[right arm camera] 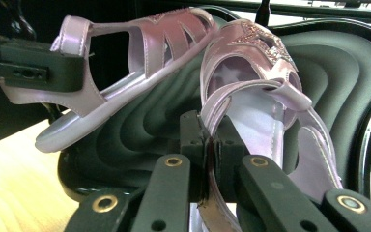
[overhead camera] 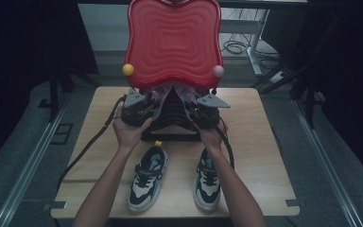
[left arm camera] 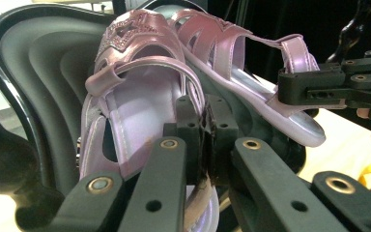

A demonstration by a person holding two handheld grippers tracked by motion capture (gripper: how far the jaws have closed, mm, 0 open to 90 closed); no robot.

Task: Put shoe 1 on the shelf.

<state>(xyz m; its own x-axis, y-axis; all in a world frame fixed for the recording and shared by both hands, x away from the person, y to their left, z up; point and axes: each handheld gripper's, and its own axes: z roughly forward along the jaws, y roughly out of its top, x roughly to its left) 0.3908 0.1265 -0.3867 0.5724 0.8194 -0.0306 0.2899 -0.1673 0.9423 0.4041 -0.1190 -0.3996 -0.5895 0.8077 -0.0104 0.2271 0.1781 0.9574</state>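
We pinch one lilac sandal (left arm camera: 140, 111) by its heel strap in the left gripper (left arm camera: 204, 129); the right gripper (right arm camera: 207, 145) nips its twin (right arm camera: 261, 96) likewise — both lean in the black case (right arm camera: 140, 130), straps gripped for lifting; sneakers (overhead camera: 147, 177) wait nearby.

Both hand-held grippers (overhead camera: 137, 109) (overhead camera: 205, 109) clamped tight, forearms converging forward.

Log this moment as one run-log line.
left gripper: shut on left sandal | right gripper: shut on right sandal | sandals over black tray | sneakers on table
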